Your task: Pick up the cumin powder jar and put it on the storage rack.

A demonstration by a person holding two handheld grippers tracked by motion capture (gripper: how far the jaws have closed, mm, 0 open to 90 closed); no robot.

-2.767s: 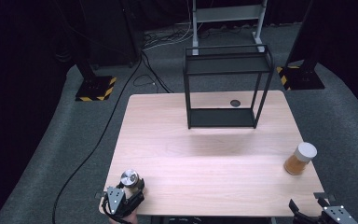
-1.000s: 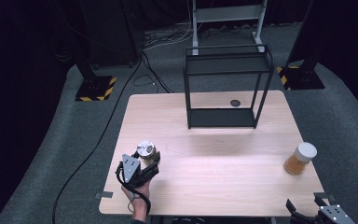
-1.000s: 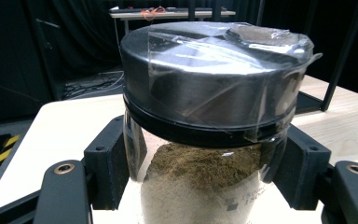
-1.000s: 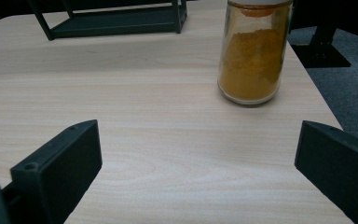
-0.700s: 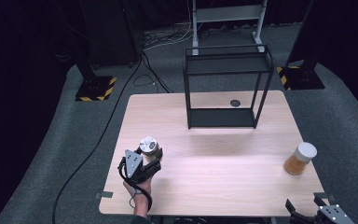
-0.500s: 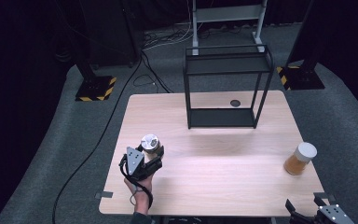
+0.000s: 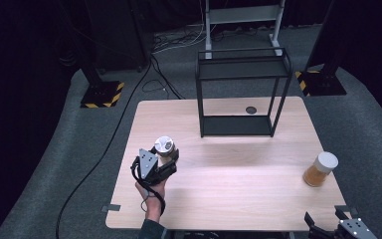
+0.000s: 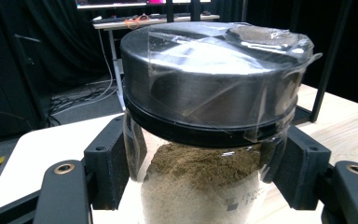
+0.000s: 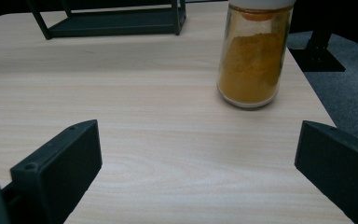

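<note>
Glass jar of brown powder [image 8: 200,186] with its grey tape-wrapped lid sits between your left claw's [image 8: 205,179] jaws, which clamp its body just under the lid, over the left part of the pale wooden worktop [image 7: 238,194]. Ahead and to that claw's right stands a black wire-frame shelf rack [image 7: 241,94], well apart. Your right claw [image 9: 196,172] is spread wide and empty above the worktop's near right corner; a white-lidded glass jar of orange powder [image 9: 254,56] stands ahead of it, apart.
</note>
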